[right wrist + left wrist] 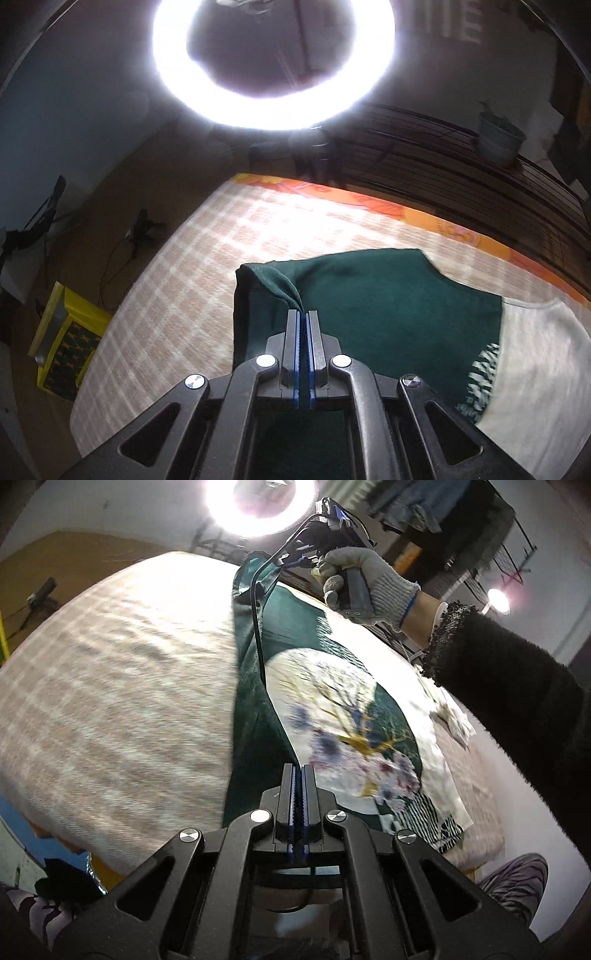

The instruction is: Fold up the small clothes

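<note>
You are in the middle of a fold, with the green and cream garment (317,686) lying on the checked bedcover (118,672) and one long edge of it lifted between your two tools. Your left gripper (298,771) has its jaws drawn together on the near end of that edge, where the green cloth meets the round printed panel (343,716); the cloth runs right up into the closed pads, so it reads as a pinch, though blur makes the contact hard to see. Your right gripper (303,314) is plainly clamped on a peak of green fabric at the far end, the cloth tenting up into its closed jaws, and in the left wrist view your gloved right hand (369,587) holds that tool above the far corner of the garment. The rest of the garment lies flat on the bedcover to the right of the raised edge, with an orange border (369,201) of the bed beyond it. To my eye the step in hand is carrying this side across. The next move calls for both ends to travel together and level, so the edge stays taut, then lowering it onto the flat part before you let go.
</note>
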